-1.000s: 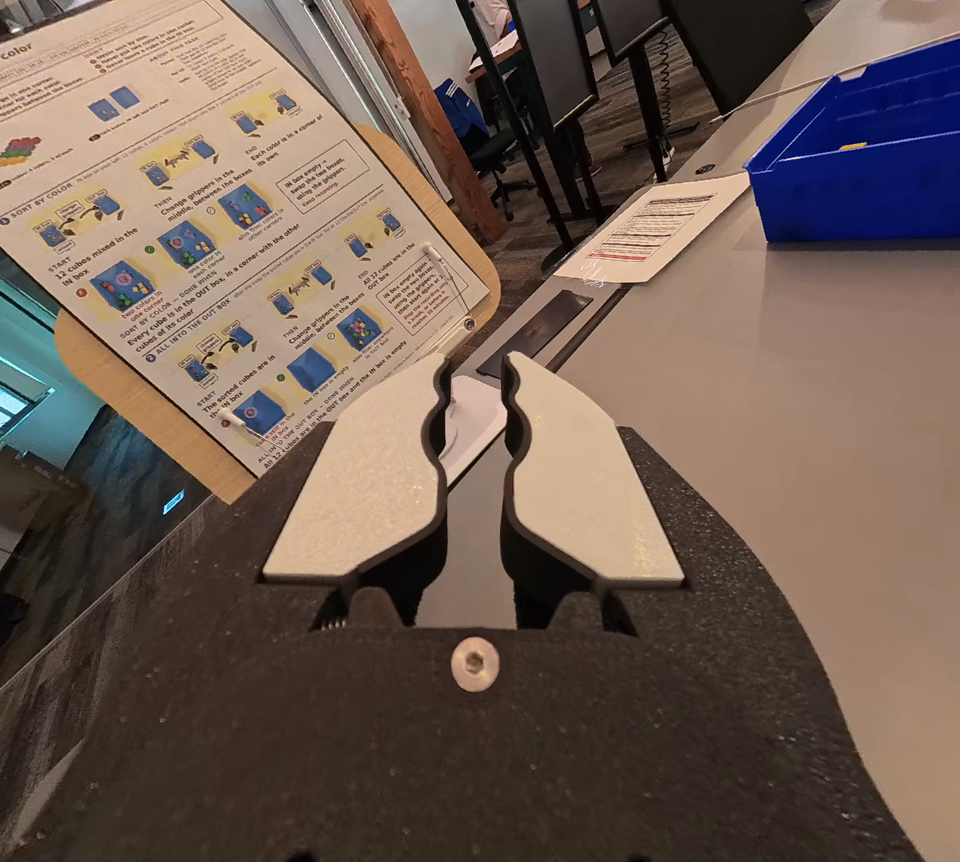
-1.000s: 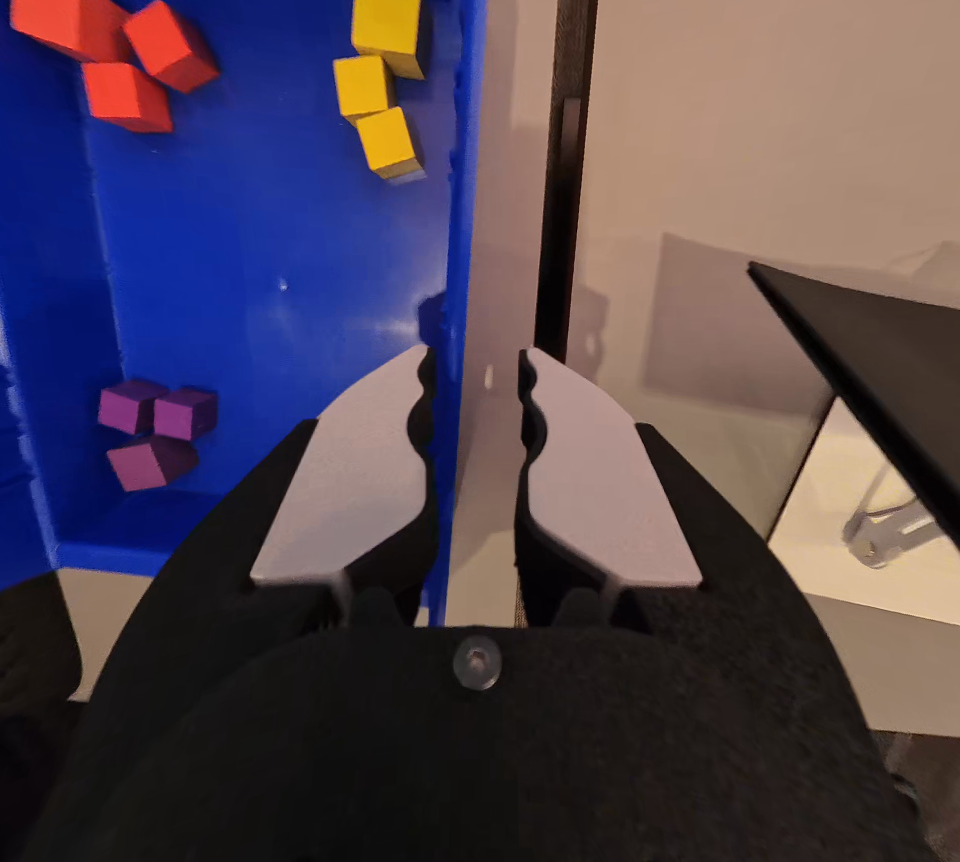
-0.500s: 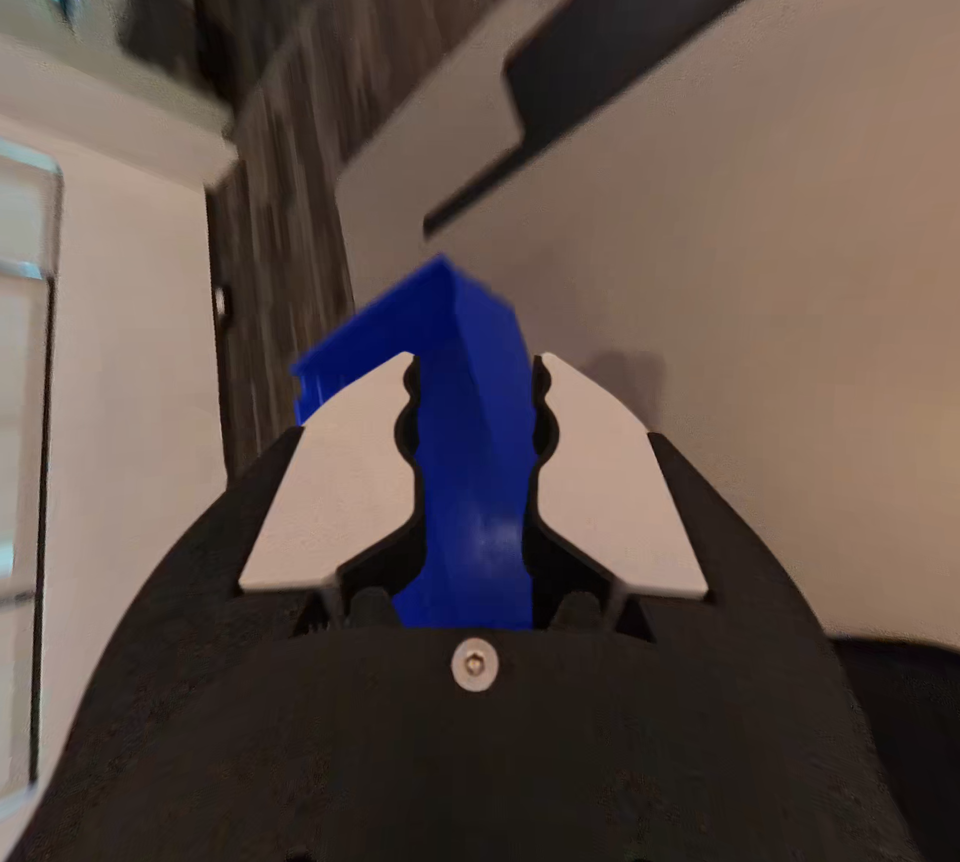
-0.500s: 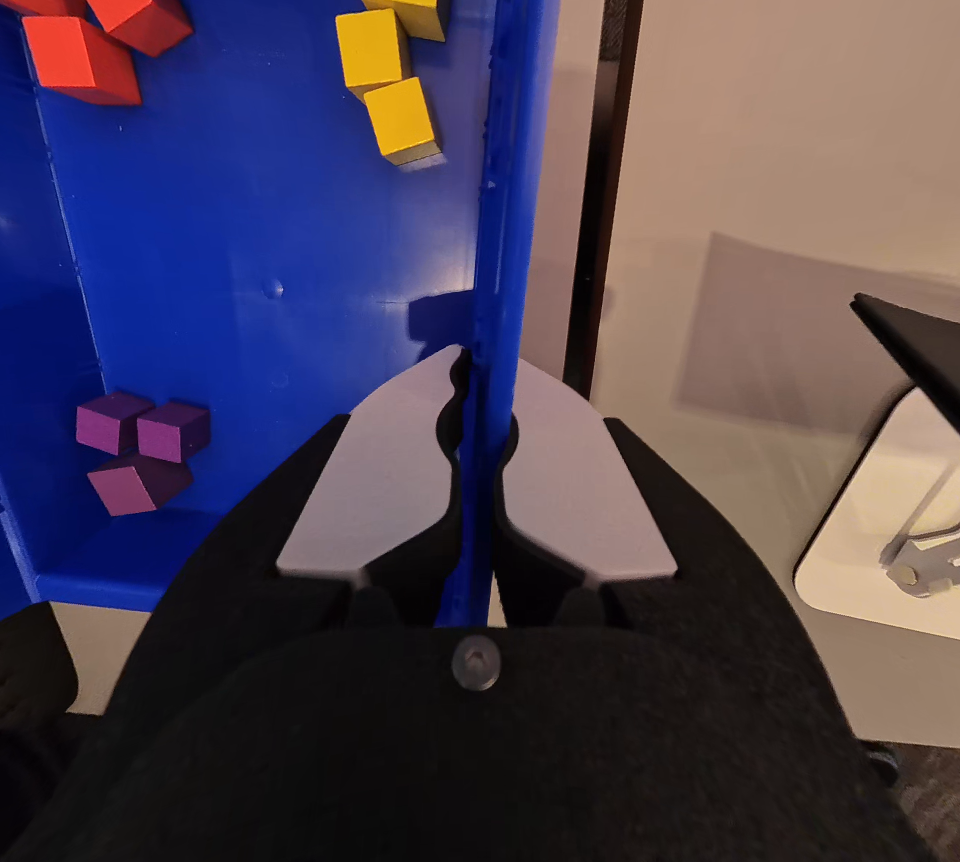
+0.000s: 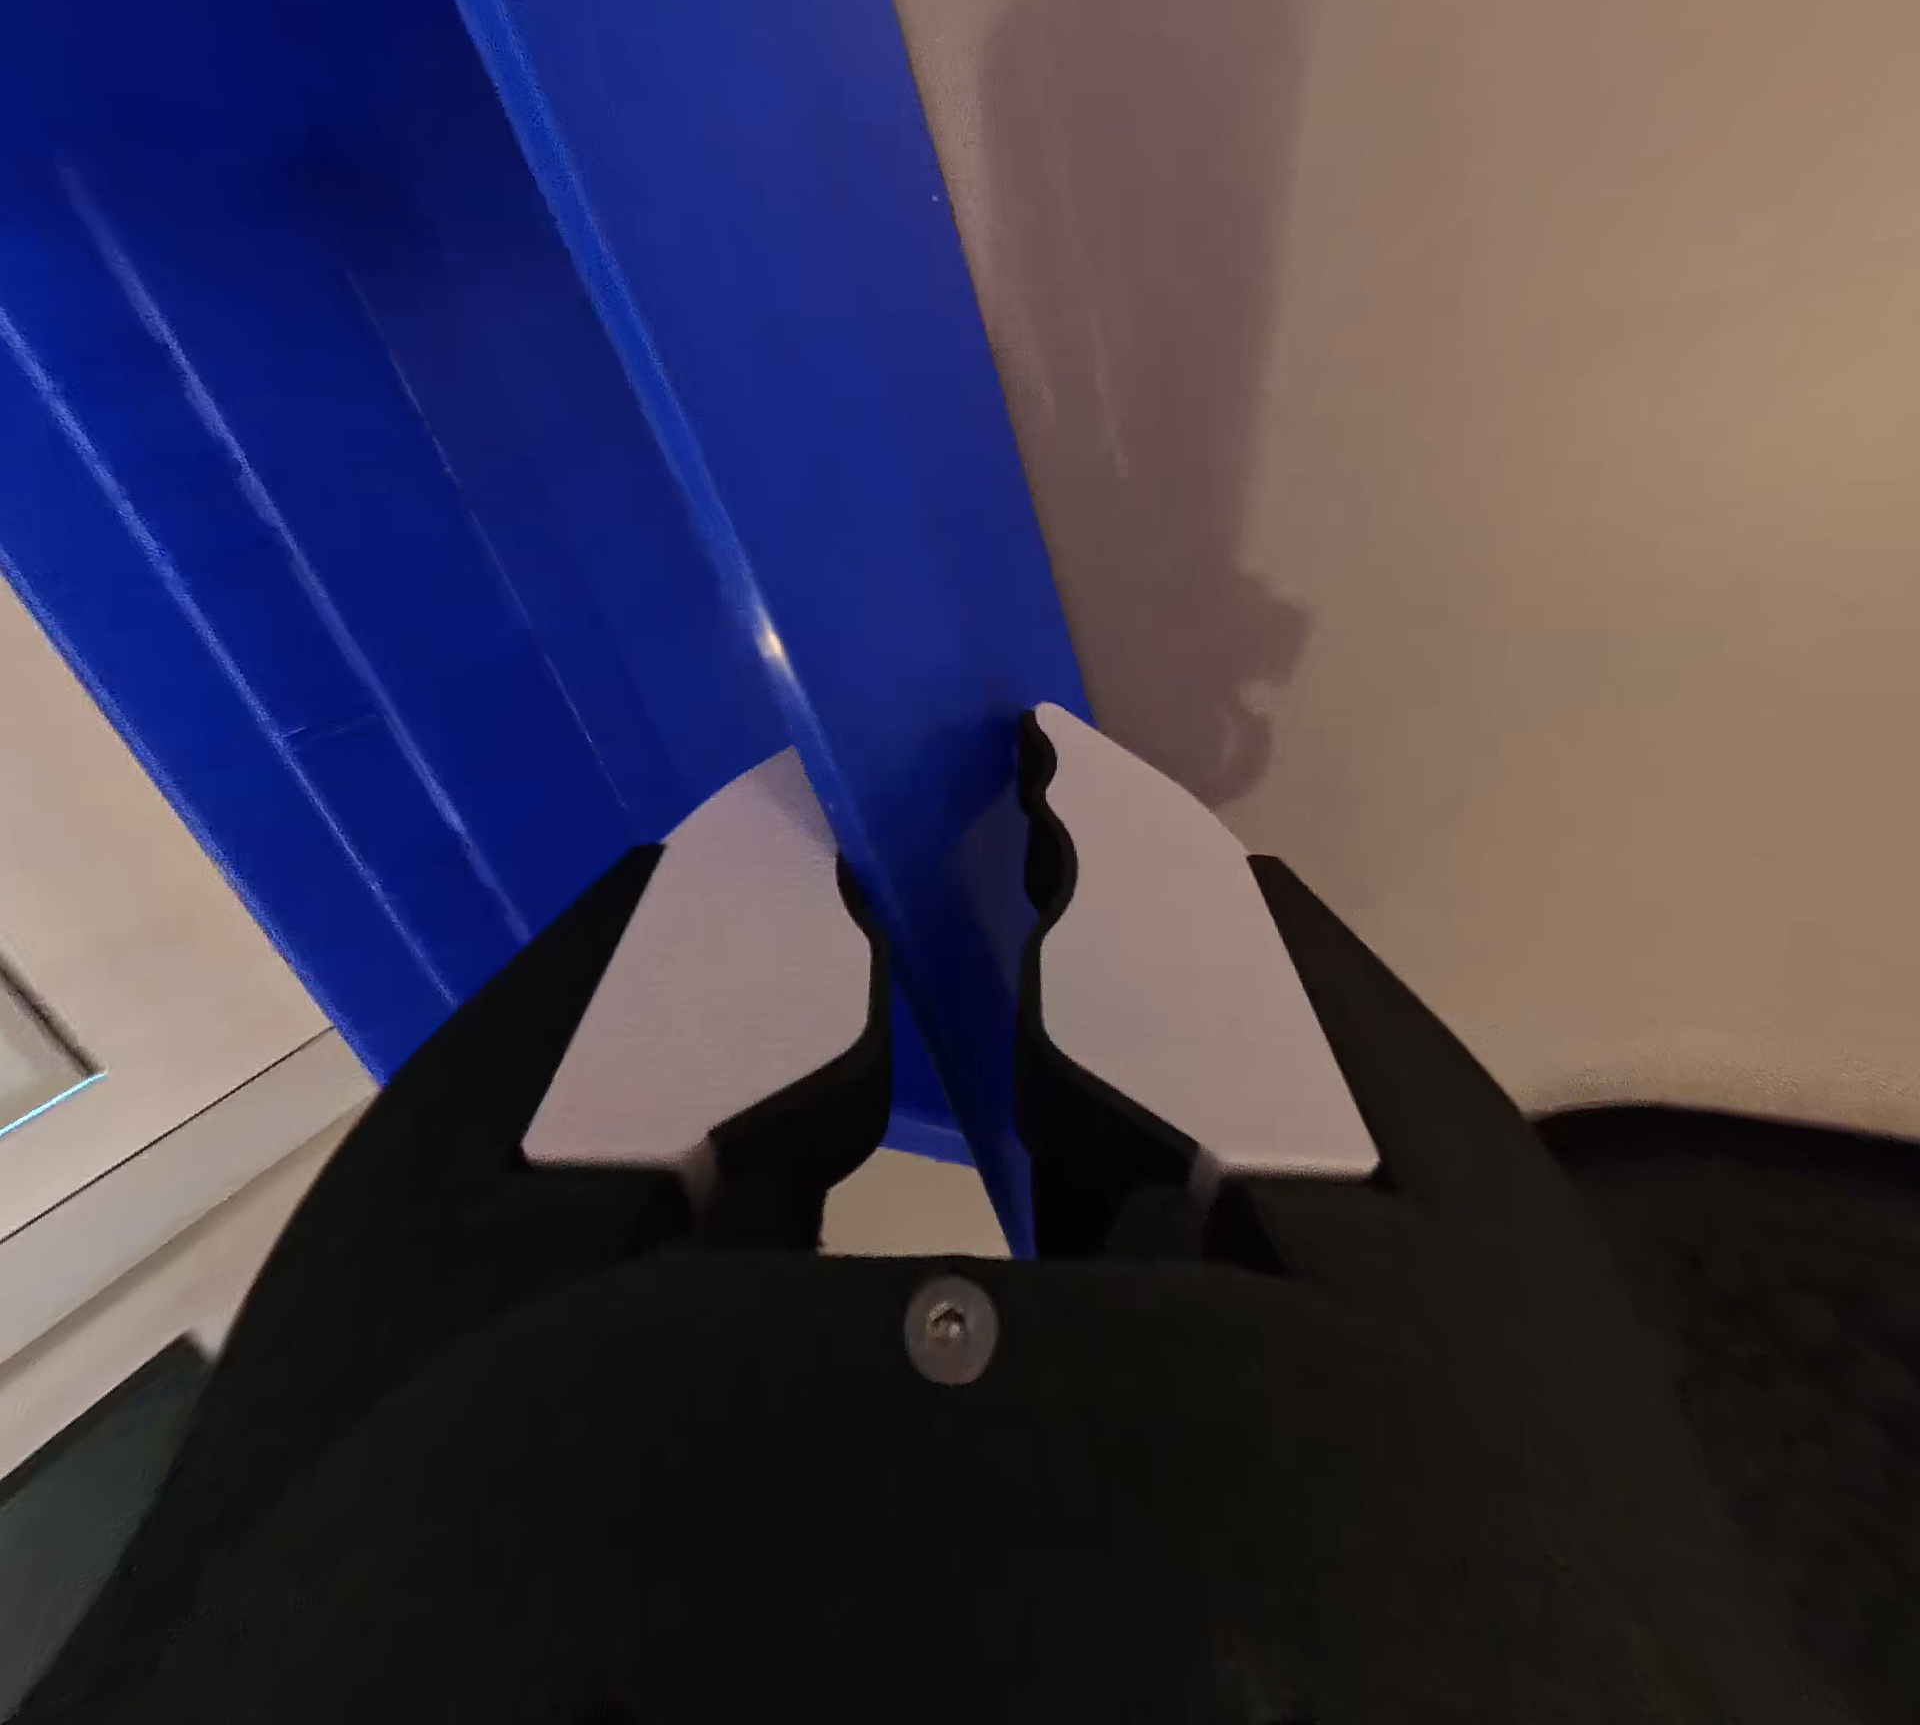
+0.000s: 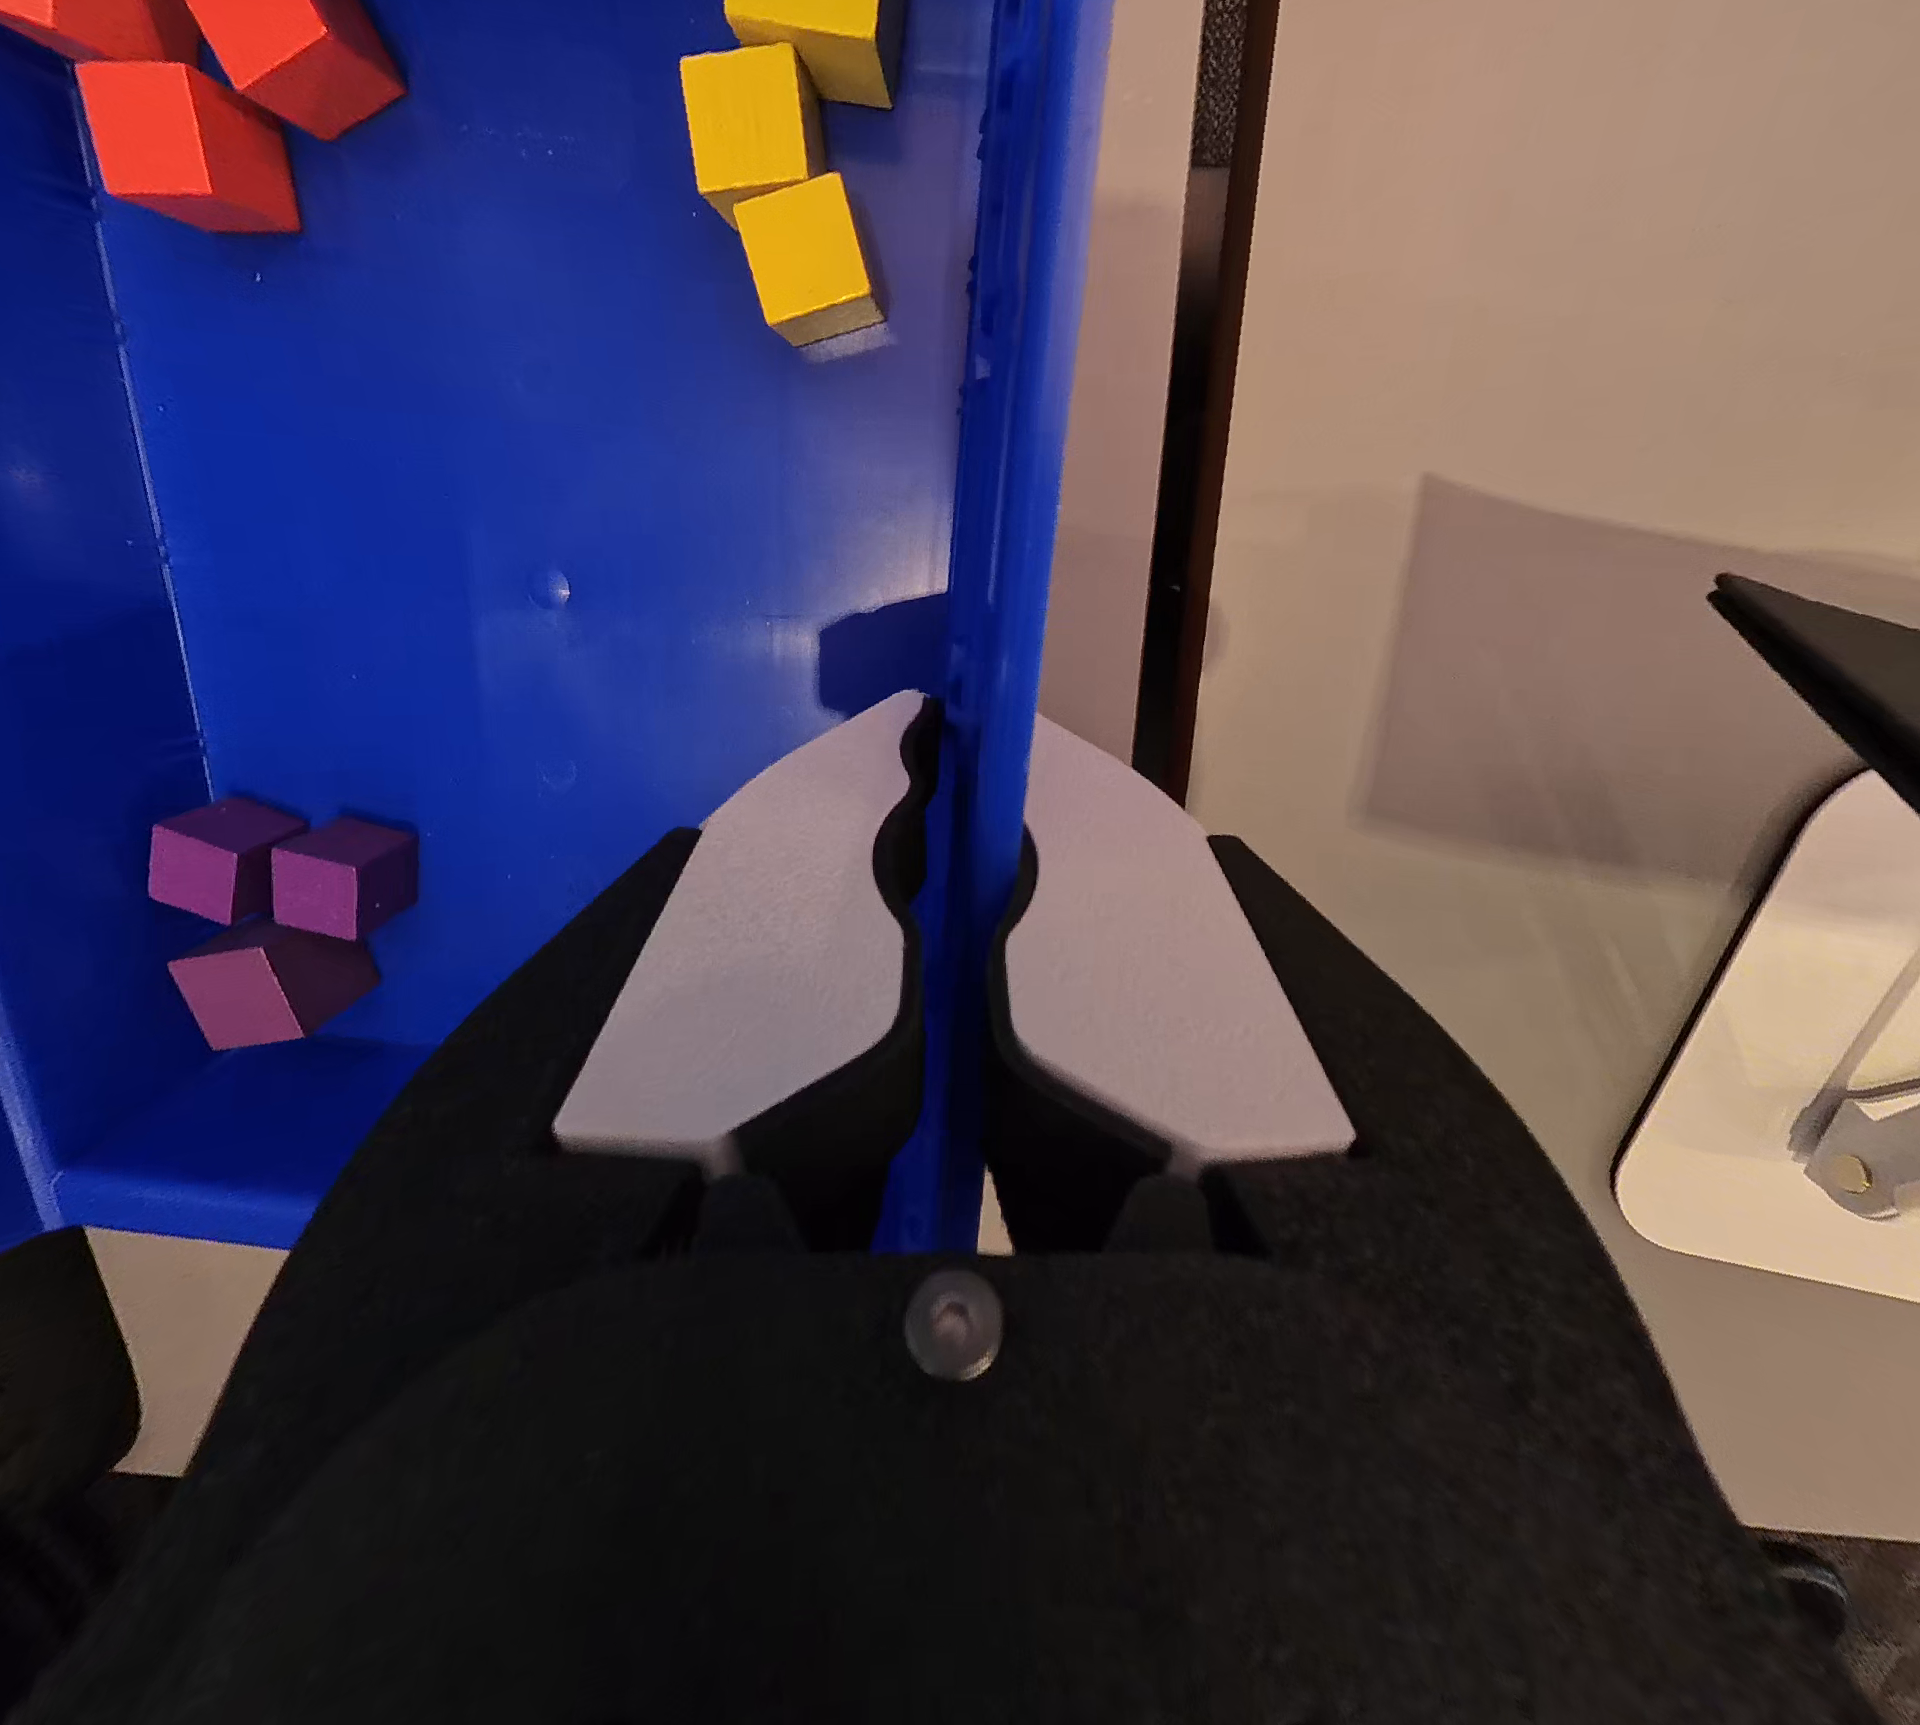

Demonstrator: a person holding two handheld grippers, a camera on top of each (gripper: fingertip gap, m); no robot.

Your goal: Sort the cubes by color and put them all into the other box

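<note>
your right gripper point(image 6: 961, 771) is clamped on the blue box point(image 6: 540, 470) wall; left gripper point(image 5: 920, 761) straddles a blue wall, grip unclear. lift level so red cubes point(image 6: 208, 54) at 11 o'clock stay grouped.

- a pale grey tabletop point(image 6: 1558, 221) fills the right of both views, lit warm and soft.
- a dark strip point(image 6: 1210, 325) runs along the tabletop's far part.
- a white rounded base point(image 6: 1766, 1000) with a metal fitting sits at right, under a black panel edge point(image 6: 1829, 636).
</note>
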